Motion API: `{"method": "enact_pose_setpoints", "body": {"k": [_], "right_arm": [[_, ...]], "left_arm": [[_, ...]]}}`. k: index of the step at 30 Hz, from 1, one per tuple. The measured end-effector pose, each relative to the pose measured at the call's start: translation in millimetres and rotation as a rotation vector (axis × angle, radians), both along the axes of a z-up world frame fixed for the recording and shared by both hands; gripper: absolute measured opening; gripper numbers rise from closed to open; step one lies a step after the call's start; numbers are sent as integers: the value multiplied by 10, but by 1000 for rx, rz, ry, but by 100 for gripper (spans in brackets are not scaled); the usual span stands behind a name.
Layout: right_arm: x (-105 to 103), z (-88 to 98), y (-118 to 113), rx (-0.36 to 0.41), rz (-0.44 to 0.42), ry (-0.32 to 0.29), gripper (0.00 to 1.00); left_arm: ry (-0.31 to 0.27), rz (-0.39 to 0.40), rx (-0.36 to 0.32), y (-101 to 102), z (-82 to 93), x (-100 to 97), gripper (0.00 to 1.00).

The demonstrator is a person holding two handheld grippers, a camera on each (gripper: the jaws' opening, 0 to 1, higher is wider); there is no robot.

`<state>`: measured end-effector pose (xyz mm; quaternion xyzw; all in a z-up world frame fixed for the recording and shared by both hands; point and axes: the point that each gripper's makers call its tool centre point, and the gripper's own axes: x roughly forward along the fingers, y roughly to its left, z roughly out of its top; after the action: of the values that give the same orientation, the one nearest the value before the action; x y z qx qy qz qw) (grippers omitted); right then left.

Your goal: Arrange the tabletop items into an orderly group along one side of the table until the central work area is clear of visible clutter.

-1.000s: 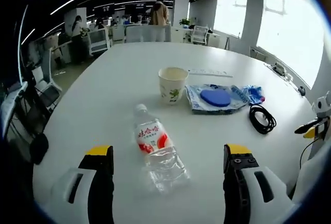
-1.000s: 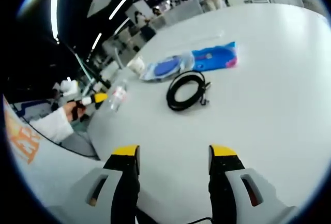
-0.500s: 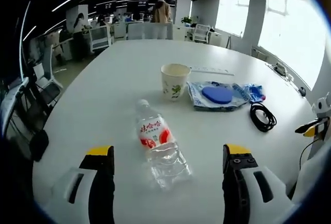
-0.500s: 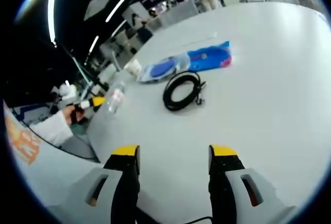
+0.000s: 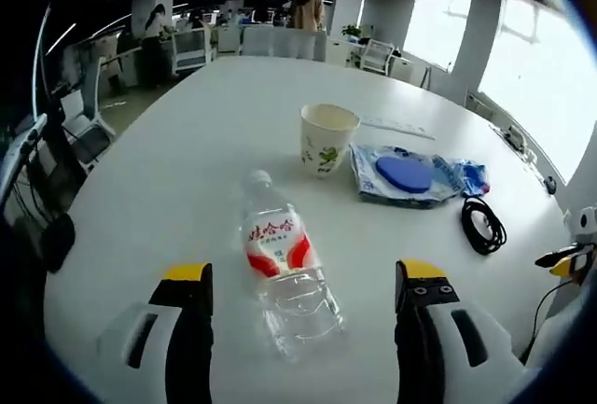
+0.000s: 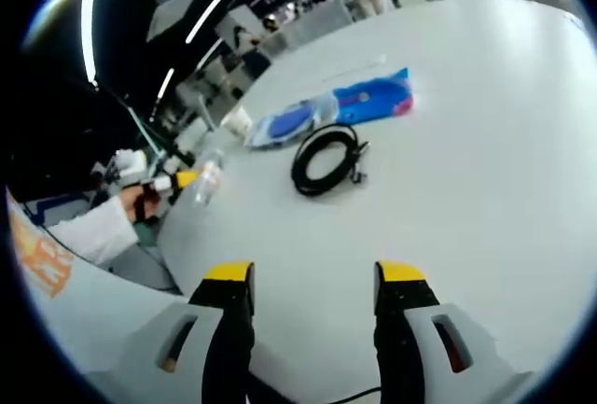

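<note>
- Hovering my left gripper [image 5: 303, 278], fingers apart, over the water bottle [image 5: 283, 271] lying on the white surface [image 5: 187, 161].
- Paper cup [image 5: 327, 139] and blue pouch [image 5: 410, 175] beyond it.
- Right gripper [image 6: 312, 278] fingers apart, black cable [image 6: 325, 159] ahead.

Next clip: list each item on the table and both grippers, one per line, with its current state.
water bottle: lying on its side, cap on, between the left gripper's jaws but not gripped
paper cup: upright, open top
blue plastic package: lying flat
black cable: coiled, flat on the table
left gripper: open
right gripper: open, holding nothing
</note>
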<state>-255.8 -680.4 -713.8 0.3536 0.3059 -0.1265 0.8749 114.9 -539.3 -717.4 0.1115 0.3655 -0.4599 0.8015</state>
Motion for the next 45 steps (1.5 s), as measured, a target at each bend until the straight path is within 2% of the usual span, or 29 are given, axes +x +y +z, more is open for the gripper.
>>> {"method": "enact_pose_setpoints", "body": {"k": [10,13,20,22,30,32,34,35,36,37,38,40,45], "right_arm": [[-16,-20,18,8,2,10,49],[-28,-28,27,13,1,14,49],[-51,-37,12,21,-10,21,48],[-46,-40,4,25,-11,22,48],[6,-41,23,31,-1,25,48],[5,-56,44,35,4,27,48],[-2,-73,57,37,7,32,48],[-5,-77,62,38,8,33,47],[-10,-79,69,39,10,35,47],[-13,-81,69,39,10,35,47],[-18,-85,62,37,9,35,47],[-24,-75,51,36,2,33,47],[-37,-75,20,35,-13,31,47]], "left_arm": [[40,116,51,-70,-255,167,76],[53,132,94,-65,-351,183,75],[59,197,105,-77,-429,287,72],[56,222,89,-94,-409,299,71],[-64,195,132,-151,-474,331,70],[-93,156,147,-175,-490,311,69],[-90,167,125,-165,-471,317,62],[-90,170,130,-139,-455,312,53],[-93,172,134,-132,-468,346,52],[-50,180,133,-123,-487,280,51],[-76,165,140,-115,-492,314,51],[-70,171,136,-84,-495,318,49],[4,231,66,-73,-442,317,44]]}}
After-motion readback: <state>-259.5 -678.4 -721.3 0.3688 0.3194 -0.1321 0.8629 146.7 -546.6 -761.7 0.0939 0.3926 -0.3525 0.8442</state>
